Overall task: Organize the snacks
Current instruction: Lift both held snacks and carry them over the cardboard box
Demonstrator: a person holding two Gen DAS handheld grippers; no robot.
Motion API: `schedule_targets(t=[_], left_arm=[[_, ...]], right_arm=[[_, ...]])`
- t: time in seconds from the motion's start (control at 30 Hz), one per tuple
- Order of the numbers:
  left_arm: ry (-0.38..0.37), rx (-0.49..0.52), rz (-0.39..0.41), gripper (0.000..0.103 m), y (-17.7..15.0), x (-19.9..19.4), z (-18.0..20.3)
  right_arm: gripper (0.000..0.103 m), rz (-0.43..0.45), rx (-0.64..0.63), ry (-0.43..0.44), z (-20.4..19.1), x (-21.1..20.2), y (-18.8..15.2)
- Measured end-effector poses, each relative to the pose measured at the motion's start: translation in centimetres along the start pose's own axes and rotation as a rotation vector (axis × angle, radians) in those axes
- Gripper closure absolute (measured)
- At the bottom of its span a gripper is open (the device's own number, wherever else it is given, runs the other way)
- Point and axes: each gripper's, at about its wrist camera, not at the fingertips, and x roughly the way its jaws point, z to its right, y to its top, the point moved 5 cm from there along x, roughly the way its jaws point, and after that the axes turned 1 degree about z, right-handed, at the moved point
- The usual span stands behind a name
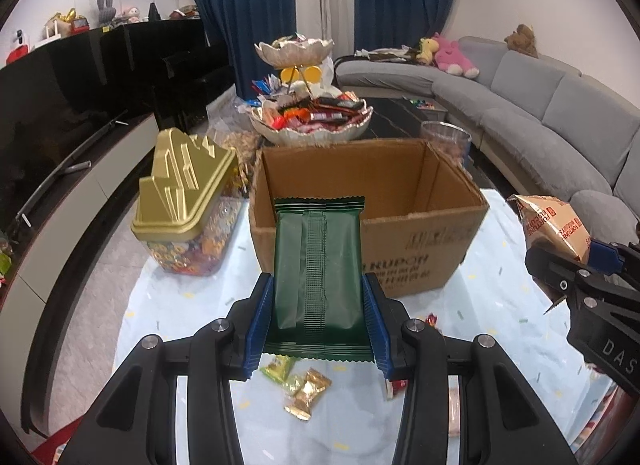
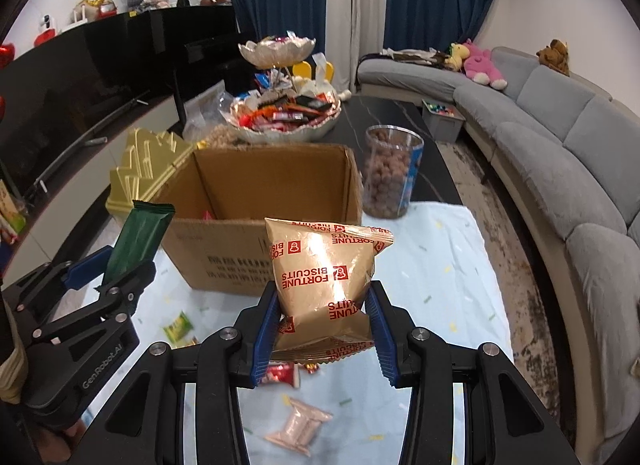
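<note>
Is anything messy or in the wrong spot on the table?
Yes. Small snack packets lie scattered on the light tablecloth instead of in the cardboard box: a green one, a red one and a pink one. Nothing looks spilled or torn.

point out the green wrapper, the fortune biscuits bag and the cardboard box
green wrapper (image 1: pixel 318 269): left wrist view, middle of its seamed back
fortune biscuits bag (image 2: pixel 324 277): right wrist view, centre of the gold front
cardboard box (image 1: pixel 404 249): left wrist view, printed front wall
</note>
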Motion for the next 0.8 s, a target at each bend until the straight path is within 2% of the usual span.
schedule_targets(t=[0.8], left_arm=[[0.026,-0.027,0.075,0.060,7.8,1.8,-1.3]], right_arm=[[0.059,0.103,-0.021,-0.002,-1.8,0.9,7.3]])
